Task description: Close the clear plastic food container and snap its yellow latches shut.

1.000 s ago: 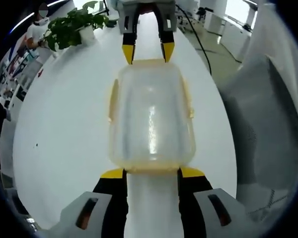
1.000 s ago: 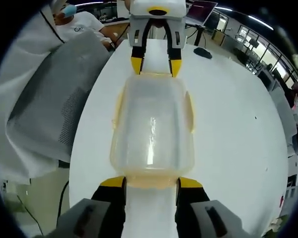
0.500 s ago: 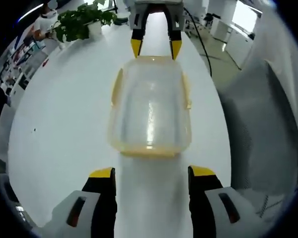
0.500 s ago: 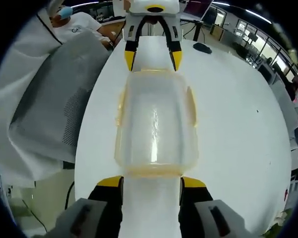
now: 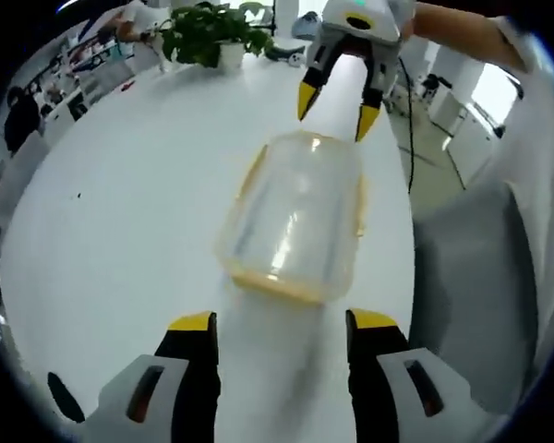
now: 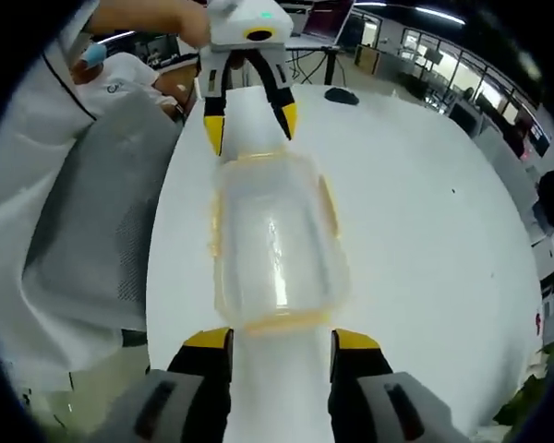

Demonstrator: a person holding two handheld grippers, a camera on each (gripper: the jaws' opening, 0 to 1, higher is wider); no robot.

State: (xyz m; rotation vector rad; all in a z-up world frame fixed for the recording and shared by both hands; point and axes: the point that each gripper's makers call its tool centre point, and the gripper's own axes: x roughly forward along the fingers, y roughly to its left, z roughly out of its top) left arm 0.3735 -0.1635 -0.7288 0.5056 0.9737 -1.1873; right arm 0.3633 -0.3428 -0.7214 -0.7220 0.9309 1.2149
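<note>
A clear plastic container [image 5: 291, 217] with its lid on and yellow latches [image 5: 360, 205] along its rim lies on the white table [image 5: 120, 231]. My left gripper [image 5: 282, 323] is open, a short way back from the container's near end and apart from it. The right gripper [image 5: 335, 109] hovers open at the far end. In the right gripper view the container [image 6: 275, 240] lies lengthwise. My right gripper [image 6: 282, 339] is open, its yellow tips just short of the near-end latch [image 6: 272, 321]. The left gripper [image 6: 249, 122] stands open beyond the far end.
A potted plant [image 5: 208, 28] stands at the table's far edge. A grey mesh chair back [image 6: 92, 221] and a person in white sit along one side of the table. A dark computer mouse [image 6: 337, 94] and a cable [image 5: 408, 120] lie beyond the container.
Both grippers have drawn back from the container's ends, the left one farther and with its jaws spread wider. Both views have tilted; the container looks unmoved on the table.
</note>
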